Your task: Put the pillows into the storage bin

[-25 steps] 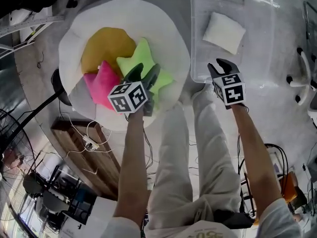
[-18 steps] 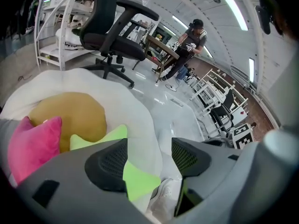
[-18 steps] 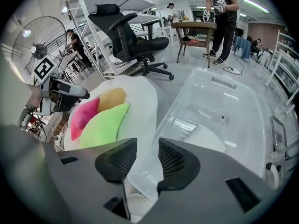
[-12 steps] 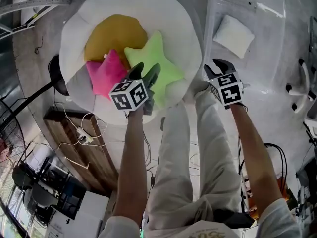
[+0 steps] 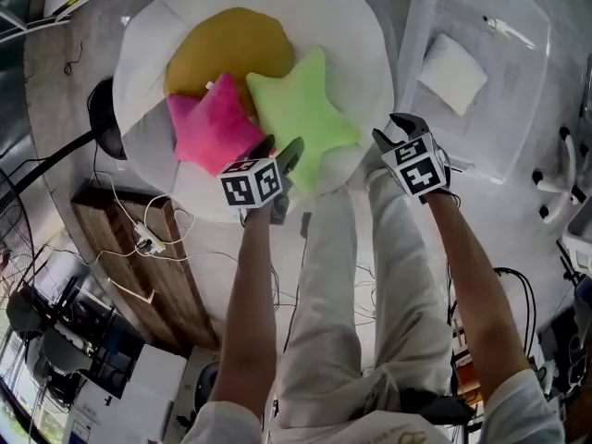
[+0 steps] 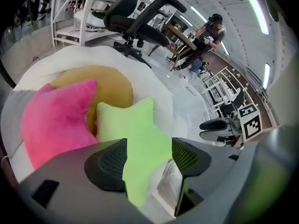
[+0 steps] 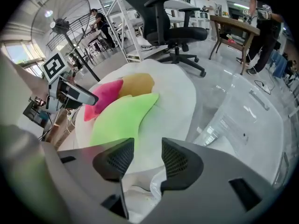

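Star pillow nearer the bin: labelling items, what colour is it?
Star pillow is lime green; head view shows it best.

office chair [image 7: 180,31] | pedestal fan [image 7: 60,22] | wooden table [image 7: 233,24] | floor cables [image 5: 146,243]

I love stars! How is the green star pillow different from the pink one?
The green star pillow is lime; the pink star pillow is hot pink. The green one lies nearer the clear bin, the pink one farther away. Both are stars on the white cushion.
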A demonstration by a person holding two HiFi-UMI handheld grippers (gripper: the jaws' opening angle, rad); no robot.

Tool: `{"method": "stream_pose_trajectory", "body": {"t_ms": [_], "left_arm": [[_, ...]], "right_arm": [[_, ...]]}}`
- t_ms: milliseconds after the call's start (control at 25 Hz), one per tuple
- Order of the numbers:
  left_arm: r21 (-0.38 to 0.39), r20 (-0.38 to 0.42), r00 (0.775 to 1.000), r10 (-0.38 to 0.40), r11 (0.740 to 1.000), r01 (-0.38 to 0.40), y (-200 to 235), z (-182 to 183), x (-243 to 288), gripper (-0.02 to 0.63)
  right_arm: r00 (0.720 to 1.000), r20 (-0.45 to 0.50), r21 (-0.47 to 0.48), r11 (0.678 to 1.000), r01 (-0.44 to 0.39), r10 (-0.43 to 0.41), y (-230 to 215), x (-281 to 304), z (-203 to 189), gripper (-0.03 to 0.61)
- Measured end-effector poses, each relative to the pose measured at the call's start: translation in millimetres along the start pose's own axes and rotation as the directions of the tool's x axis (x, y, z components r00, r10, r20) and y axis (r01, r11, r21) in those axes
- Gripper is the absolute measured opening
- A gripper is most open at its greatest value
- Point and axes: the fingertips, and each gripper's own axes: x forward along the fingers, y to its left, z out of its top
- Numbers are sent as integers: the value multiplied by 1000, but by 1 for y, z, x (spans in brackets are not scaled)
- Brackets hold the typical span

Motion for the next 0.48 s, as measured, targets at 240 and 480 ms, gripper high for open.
{"method": "stream_pose_trajectory", "body": {"t_ms": [240, 480], "left_arm": [[-82, -136, 989, -63, 995, 52, 13, -50, 6, 342], [-137, -338, 936, -97, 989, 53, 29, -105, 16, 411]], "right_arm": [[998, -46, -48, 998, -42, 40, 20, 16, 2, 248], [993, -91, -103, 991, -82, 72, 41, 36, 0, 288]]}}
